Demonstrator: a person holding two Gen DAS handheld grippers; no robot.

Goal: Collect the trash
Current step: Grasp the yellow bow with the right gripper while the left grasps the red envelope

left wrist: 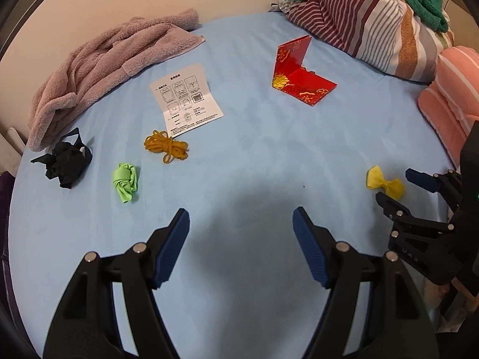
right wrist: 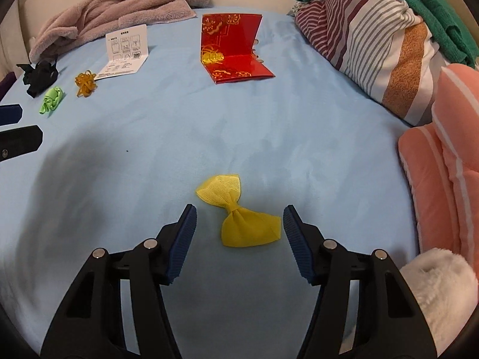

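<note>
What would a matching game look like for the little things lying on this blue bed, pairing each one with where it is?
Things:
1. yellow bow
2. red envelope
3. instruction leaflet
4. black crumpled scrap

Places:
A. beside the pinkish fleece garment, at the far left edge of the bed
B. folded, half of it standing upright, near the striped bedding
C. lying flat, just behind the orange ribbon tangle
D. between the open fingers of the right claw, untouched

Pairs: 1-D, 2-B, 3-C, 4-A
</note>
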